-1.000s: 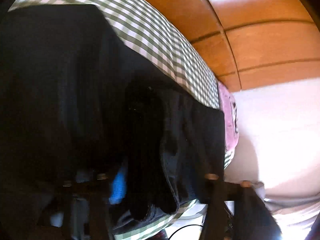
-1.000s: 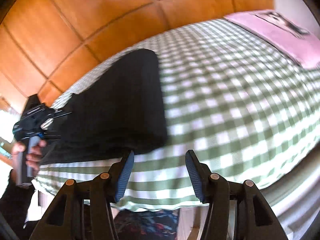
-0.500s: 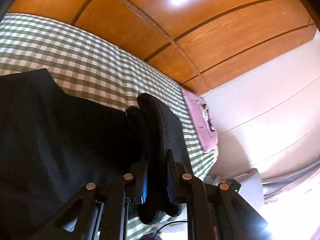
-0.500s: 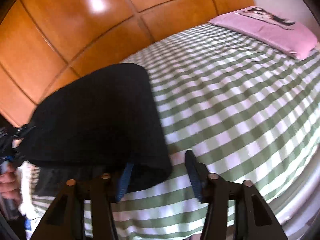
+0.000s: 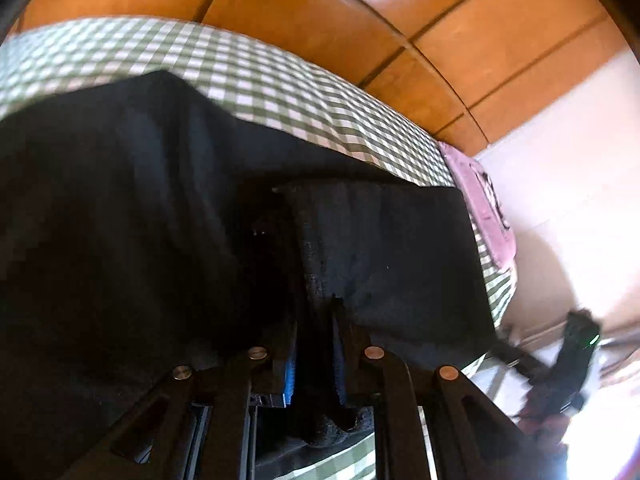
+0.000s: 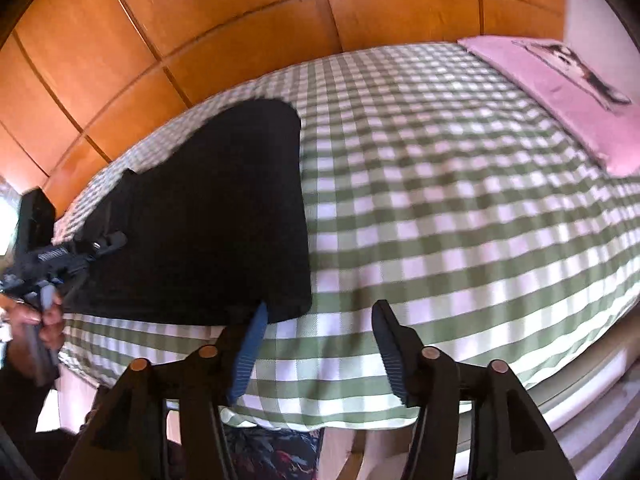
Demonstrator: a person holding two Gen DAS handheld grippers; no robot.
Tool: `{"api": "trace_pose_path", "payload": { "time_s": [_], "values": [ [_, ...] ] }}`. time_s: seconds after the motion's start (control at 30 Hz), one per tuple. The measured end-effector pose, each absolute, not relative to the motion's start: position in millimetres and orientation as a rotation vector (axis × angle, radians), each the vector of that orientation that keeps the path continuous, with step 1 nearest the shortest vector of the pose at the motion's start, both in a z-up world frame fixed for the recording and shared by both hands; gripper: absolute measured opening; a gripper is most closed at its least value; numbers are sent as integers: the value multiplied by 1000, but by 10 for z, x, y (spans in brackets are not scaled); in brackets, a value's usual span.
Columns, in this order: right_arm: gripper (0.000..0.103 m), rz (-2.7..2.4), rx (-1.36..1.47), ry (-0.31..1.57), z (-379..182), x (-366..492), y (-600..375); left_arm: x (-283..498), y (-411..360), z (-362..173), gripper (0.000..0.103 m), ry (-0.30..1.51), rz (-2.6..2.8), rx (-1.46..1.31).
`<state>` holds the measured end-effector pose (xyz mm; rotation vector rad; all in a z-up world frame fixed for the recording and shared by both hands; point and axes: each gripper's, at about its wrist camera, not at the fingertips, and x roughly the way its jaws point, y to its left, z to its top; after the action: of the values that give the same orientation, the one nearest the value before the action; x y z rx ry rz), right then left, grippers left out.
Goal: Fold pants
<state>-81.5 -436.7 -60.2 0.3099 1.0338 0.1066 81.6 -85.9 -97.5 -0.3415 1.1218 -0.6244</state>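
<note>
Left claw pinches one pants; right claw agape.

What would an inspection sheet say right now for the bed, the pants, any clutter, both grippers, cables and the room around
Surface: bed with green checked sheet.
Job's things: black pants lying on the sheet, near the bed's front edge.
Clutter: pink pillow at the head end.
Grippers: left gripper, jaws shut on a pants edge; right gripper, jaws open, nothing between them, just over the pants' near corner.
Cables: nothing seen for certain.
Surroundings: wooden panel wall behind the bed; pale wall by the pillow.
</note>
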Motion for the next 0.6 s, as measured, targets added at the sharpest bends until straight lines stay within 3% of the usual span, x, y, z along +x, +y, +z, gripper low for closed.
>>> {"api": "trace_pose_path", "payload": {
  "time_s": [0.13, 0.43, 0.5, 0.6],
  "values": [
    [71, 128, 450, 962, -447, -576, -4538, 758, -874, -882, 15, 1073, -616, -274],
    [71, 146, 631, 1031, -748, 693, -4419, 561, -989, -694, 15, 931, -593, -135],
    [47, 146, 600, 1057, -782, 866, -4355, 502, -984, -642, 15, 885, -588, -125],
    [40, 106, 491, 1031, -709, 854, -4206, 482, -977, -689, 15, 886, -547, -86]
  ]
}}
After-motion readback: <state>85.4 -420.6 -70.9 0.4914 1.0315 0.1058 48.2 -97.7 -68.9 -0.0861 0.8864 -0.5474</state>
